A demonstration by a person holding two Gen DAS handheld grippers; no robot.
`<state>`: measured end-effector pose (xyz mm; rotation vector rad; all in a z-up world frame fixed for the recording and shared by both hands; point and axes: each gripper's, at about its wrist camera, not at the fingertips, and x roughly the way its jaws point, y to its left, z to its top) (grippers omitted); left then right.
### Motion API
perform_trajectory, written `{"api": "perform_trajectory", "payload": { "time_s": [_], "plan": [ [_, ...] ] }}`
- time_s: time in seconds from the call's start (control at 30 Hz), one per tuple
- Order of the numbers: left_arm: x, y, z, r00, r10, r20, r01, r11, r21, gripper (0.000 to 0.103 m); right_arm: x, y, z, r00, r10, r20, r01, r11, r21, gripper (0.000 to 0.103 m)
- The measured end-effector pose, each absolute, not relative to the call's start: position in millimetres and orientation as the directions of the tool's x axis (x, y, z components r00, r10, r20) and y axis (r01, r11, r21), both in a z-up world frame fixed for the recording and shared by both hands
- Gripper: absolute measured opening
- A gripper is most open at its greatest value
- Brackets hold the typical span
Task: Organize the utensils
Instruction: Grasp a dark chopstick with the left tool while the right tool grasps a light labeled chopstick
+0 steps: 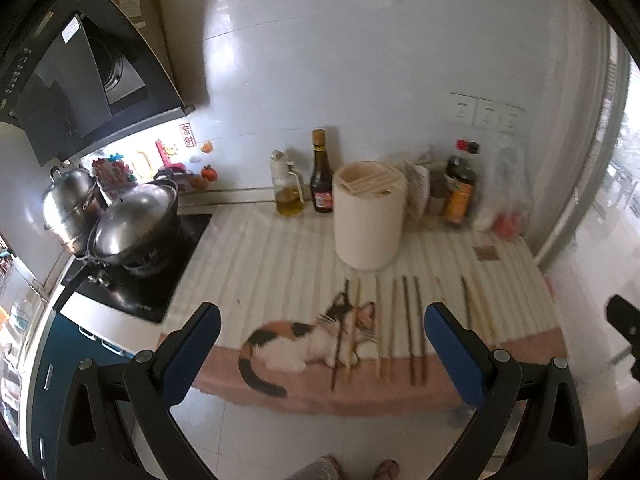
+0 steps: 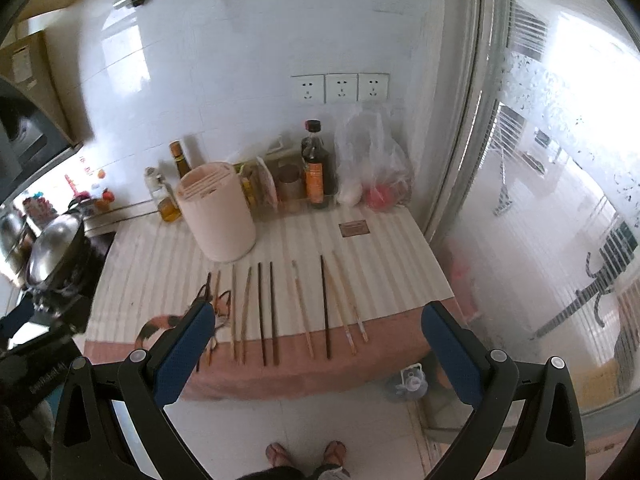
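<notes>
We hold both tongs back from the surface (image 2: 360, 236), above the floor at its near edge, so each camera takes in the whole layout before any reach. The left tongs (image 1: 322, 346) stand wide with nothing between the blue pads, and the right tongs (image 2: 318, 344) are just as wide and empty.

The chopsticks (image 2: 268, 312) lie in a row on the striped cloth (image 1: 280, 248), roughly parallel, tips pointing away from us and butts reaching onto the pink border. They look roughly paired by colour: two dark ones side by side in the middle, pale ones to either side, and a single dark stick (image 2: 325, 308) among pale ones toward the right. The leftmost pair crosses the printed cat (image 1: 304, 340) on the cloth. Spread apart like this, each stick can be picked singly without disturbing a neighbour.

The cream holder (image 1: 369, 216) with slots in its top stands upright just behind the row, near enough that a lifted stick has a short way to go. We judge it the likely destination. Bottles (image 2: 316, 168) and bags crowd the wall behind it, and pots (image 1: 132, 224) sit on the stove to the left, well apart from the chopsticks.

Nothing has been gripped yet; the sorting seems to be at its start
</notes>
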<state>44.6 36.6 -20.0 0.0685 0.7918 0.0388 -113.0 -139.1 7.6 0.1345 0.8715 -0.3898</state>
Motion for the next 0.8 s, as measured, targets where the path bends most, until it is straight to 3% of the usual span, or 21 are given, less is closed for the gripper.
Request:
{"api": "perform_trajectory", "payload": {
  "time_s": [0.17, 0.3, 0.5, 0.6, 0.73, 0.8],
  "plan": [
    [91.5, 46.0, -62.2, 0.682, 0.103, -0.724, -0.024, 0.993, 0.118, 0.103, -76.1, -153.1, -37.3, 0.549, -0.321, -0.772, 0.429, 0.9, -0.07, 0.102],
    [127.4, 47.0, -107.2, 0.61, 0.146, -0.779, -0.027, 0.986, 0.164, 0.103, -39.1, -170.7, -87.6, 0.47, -0.27, -0.841, 0.41, 0.91, -0.063, 0.082],
    [183.1, 38.2, -191.3, 0.434, 0.145, -0.889, 0.01, 0.986, 0.166, 0.102, 17.0, -194.8, -182.1, 0.334, -0.208, -0.919, 0.374, 0.925, -0.073, 0.068],
    [205.2, 29.8, -234.3, 0.309, 0.111, -0.945, 0.016, 0.992, 0.122, 0.09, 38.5, -204.4, -223.1, 0.284, -0.162, -0.945, 0.348, 0.936, -0.056, 0.058],
    [225.4, 21.0, -279.7, 0.205, 0.131, -0.97, 0.017, 0.99, 0.138, 0.069, 72.5, -216.5, -272.3, 0.207, -0.096, -0.974, 0.314, 0.949, -0.027, 0.052],
    [232.6, 22.1, -294.9, 0.174, 0.152, -0.973, 0.003, 0.988, 0.155, 0.068, 89.0, -222.2, -289.5, 0.175, -0.064, -0.982, 0.303, 0.953, -0.008, 0.05]
  ]
}}
